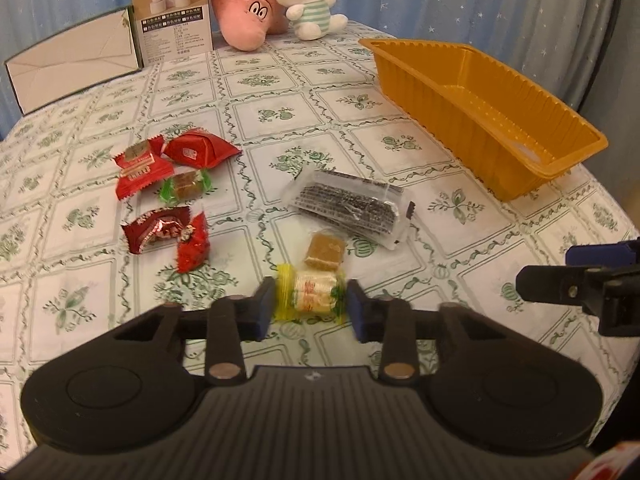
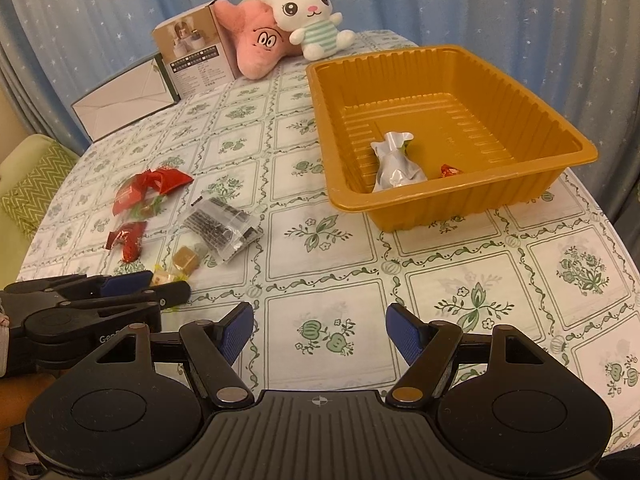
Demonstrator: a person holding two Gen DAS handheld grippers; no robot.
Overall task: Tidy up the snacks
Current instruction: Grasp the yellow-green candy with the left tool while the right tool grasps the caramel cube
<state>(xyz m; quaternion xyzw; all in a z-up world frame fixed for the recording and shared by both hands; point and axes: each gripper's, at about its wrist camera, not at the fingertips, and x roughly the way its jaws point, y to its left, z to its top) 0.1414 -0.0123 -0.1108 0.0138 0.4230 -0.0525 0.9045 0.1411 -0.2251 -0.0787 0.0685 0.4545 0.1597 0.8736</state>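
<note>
A yellow-wrapped candy (image 1: 312, 296) lies on the tablecloth between the fingers of my left gripper (image 1: 311, 307); the jaws stand open around it with the pads close to its ends. A brown cube candy (image 1: 325, 251) and a clear packet with dark print (image 1: 352, 207) lie just beyond. Several red snack packets (image 1: 160, 184) lie to the left. The orange tray (image 2: 448, 196) holds a silver packet (image 2: 396, 164) and a small red candy (image 2: 450, 171). My right gripper (image 2: 320, 334) is open and empty above the cloth, right of the left gripper (image 2: 120, 292).
A pink plush (image 1: 244, 12), a white bunny plush (image 1: 308, 0), a product box (image 1: 172, 12) and a flat white box (image 1: 72, 68) stand along the table's far edge. Blue star curtains hang behind. A green cushion (image 2: 32, 184) lies off the left edge.
</note>
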